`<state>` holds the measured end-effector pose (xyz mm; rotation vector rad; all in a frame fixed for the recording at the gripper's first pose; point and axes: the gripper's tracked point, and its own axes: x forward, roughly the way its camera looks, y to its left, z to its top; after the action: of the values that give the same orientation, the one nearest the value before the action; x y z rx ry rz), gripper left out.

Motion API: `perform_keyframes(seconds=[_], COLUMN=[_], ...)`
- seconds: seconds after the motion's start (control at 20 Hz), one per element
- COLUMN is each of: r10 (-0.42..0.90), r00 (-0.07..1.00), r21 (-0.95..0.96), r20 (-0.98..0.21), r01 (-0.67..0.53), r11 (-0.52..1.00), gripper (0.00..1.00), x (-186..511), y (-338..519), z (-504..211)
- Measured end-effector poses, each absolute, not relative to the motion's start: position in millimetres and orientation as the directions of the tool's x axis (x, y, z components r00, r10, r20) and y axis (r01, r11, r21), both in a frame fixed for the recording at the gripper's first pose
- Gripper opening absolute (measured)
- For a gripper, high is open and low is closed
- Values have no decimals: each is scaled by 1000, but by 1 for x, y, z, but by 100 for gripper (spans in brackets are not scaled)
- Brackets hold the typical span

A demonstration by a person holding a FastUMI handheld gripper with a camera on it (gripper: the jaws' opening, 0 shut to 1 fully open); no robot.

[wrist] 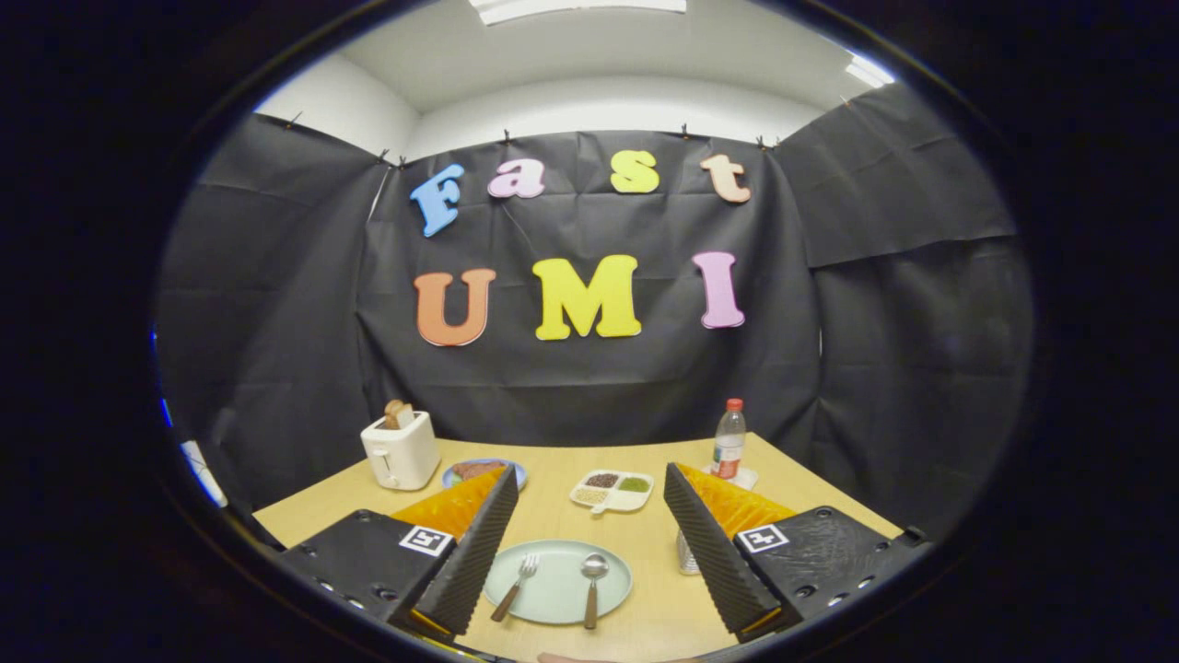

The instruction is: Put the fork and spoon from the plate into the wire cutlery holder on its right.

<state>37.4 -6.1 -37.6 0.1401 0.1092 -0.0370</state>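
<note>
tool (584,552): fingers apart, holding nothing | plate (558,582): on table (645,525), between fingers | fork (517,585), spoon (592,587): side by side on plate | wire cutlery holder (686,553): partly hidden behind right finger

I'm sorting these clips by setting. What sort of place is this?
Likely a staged kitchen or dining tabletop in a cloth-walled recording booth: a wooden table holds a toaster, a plate with fork and spoon, and a bottle. The gripper hovers open above the plate.
</note>
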Motion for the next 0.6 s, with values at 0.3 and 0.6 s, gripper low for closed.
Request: perform_keyframes(seconds=[0.3,0.6], r10=[-33,-32], r00=[994,998], r21=[119,93], r20=[-100,-62], r01=[44,38], r11=[992,995], gripper=[96,96], x=[35,28], y=[-4,3], z=[-34,-30])
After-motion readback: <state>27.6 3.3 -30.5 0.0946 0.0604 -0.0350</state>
